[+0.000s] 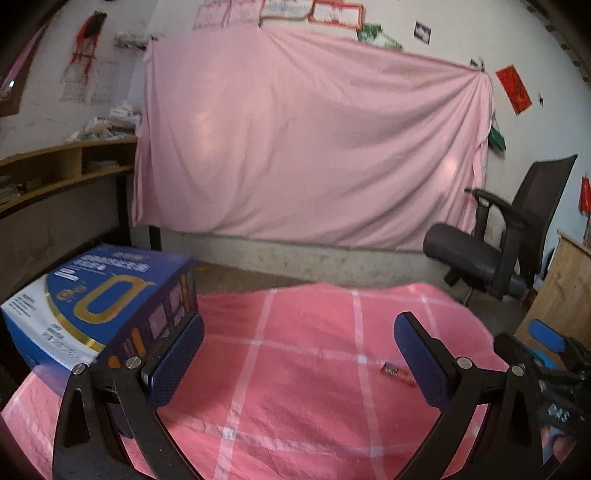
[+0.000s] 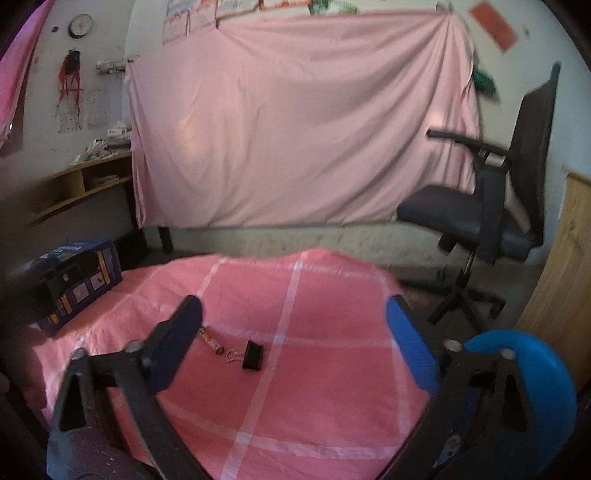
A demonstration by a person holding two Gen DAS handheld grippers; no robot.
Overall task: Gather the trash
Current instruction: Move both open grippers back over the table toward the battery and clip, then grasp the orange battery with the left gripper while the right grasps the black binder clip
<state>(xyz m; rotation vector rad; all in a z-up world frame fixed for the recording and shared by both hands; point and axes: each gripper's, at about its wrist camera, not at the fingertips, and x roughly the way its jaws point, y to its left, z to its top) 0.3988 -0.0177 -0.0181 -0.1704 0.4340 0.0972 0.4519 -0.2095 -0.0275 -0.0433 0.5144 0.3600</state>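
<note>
Your left gripper [image 1: 299, 354] is wide open and holds nothing. Your right gripper [image 2: 293, 341] is wide open too. On the pink cloth [image 2: 325, 369] lie a small battery [image 2: 211, 340] and a black clip [image 2: 253, 355], close together. Farther left sits a blue box [image 1: 96, 306]. A black chair [image 2: 491, 206] stands far back.

Blue box [image 1: 92, 310]: big gold "Q"-like mark on top, other print too blurred to read. Wall papers [image 1: 334, 13] & red sign [image 1: 514, 88]: illegible. Battery [image 2: 211, 339] label unreadable.
</note>
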